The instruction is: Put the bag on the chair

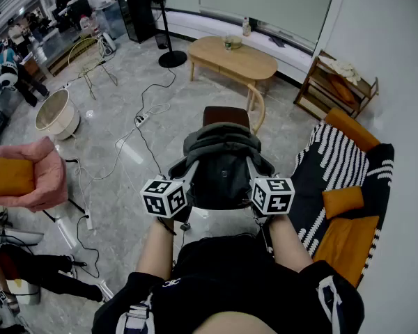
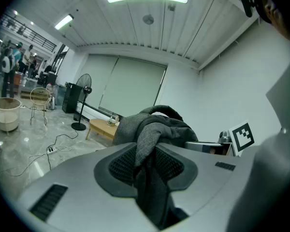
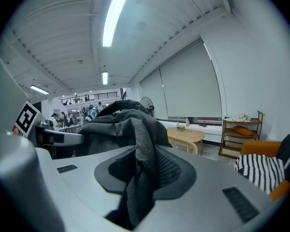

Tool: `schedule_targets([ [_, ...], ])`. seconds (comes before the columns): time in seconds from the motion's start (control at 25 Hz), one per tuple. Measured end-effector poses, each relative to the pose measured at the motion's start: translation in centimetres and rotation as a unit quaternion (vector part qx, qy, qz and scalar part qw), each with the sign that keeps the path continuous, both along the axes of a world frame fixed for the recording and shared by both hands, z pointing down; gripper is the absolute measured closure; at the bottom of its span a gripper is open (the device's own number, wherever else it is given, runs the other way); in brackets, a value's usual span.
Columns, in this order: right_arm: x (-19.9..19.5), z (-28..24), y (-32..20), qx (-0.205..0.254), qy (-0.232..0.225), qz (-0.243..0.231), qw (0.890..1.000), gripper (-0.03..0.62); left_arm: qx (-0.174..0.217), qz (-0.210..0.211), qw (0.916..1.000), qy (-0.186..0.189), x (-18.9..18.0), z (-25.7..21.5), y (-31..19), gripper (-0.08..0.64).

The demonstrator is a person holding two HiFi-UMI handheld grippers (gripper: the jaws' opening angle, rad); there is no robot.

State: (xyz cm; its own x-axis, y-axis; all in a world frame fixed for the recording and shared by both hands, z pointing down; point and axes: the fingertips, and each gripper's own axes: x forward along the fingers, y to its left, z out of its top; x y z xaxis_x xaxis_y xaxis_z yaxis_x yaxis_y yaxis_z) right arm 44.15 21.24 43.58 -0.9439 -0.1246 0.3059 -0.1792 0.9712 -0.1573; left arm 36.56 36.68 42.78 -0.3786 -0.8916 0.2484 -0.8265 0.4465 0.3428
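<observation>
Saw only the brown top of the chair (image 1: pixel 226 115) past the bag (image 1: pixel 221 164); lost seat and legs behind the fabric. Could not tell whether touching.
</observation>
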Motion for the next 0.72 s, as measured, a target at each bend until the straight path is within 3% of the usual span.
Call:
schedule_targets([
  [0.72, -7.2, -1.0, 5.8, -0.004, -0.027, 0.010, 1.000, 0.476, 0.009, 0.000, 0.9993, -0.036, -7.9, -1.1, 5.8, 0.446],
])
